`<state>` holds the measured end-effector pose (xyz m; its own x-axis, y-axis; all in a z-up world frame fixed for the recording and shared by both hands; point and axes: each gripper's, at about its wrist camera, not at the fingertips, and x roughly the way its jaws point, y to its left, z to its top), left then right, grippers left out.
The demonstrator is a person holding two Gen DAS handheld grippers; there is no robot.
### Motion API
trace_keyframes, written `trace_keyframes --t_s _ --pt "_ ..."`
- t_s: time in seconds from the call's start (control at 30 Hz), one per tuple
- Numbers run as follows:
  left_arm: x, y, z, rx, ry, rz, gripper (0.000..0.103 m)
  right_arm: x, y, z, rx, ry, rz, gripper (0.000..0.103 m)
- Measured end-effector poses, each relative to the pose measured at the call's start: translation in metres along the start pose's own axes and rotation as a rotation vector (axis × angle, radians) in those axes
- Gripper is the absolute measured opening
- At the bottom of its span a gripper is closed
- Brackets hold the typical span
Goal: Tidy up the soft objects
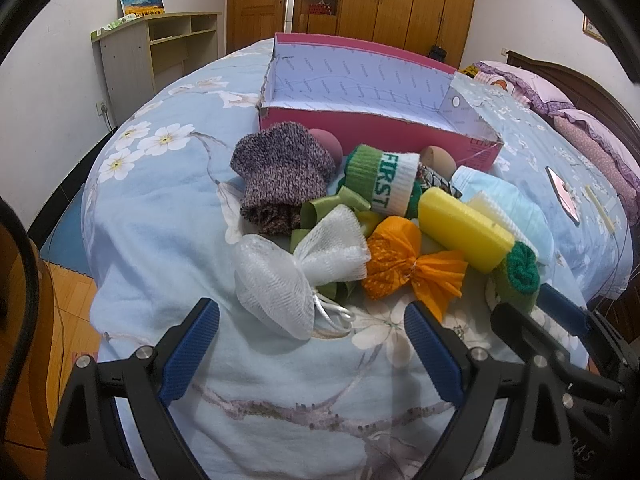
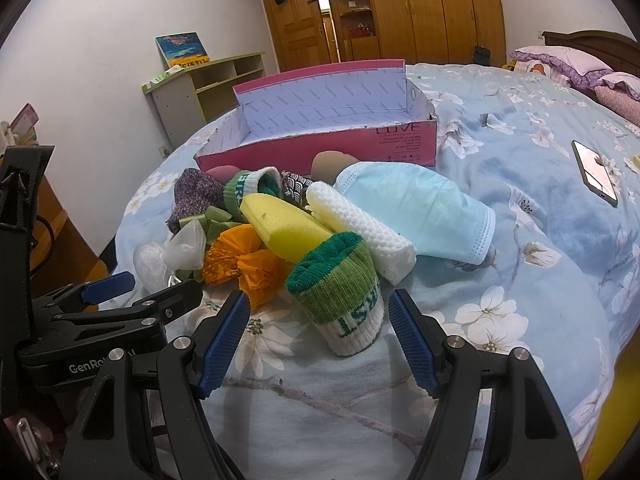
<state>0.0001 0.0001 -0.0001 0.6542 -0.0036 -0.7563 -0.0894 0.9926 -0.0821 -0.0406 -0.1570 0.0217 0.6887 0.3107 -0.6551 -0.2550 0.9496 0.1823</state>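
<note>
Heaped on a pale-blue floral quilt [image 1: 168, 216], just before an open pink cardboard box [image 1: 376, 138], are soft things: a white mesh bath pouf [image 1: 296, 276], a crinkled orange net pouf [image 1: 400, 264], a smooth yellow foam sponge [image 1: 464, 228], a fuzzy purple knitted sock [image 1: 280, 176] and a rolled green-and-white ribbed sock [image 2: 340, 292]. The left gripper [image 1: 312, 336] is spread wide, empty, near the white pouf. The right gripper [image 2: 320, 320] is likewise spread, flanking the rolled sock without contact.

Rolled green sock [image 2: 340, 288] between the right gripper's [image 2: 320, 320] spread fingers [image 2: 224, 336]
</note>
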Motion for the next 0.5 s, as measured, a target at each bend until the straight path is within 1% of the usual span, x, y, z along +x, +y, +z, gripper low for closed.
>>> trace_keyframes --t_s 0.5 --pt "-0.0001 0.0000 -0.0001 -0.001 0.002 -0.001 0.097 0.0014 -0.0001 -0.0001 0.001 0.002 0.000 0.074"
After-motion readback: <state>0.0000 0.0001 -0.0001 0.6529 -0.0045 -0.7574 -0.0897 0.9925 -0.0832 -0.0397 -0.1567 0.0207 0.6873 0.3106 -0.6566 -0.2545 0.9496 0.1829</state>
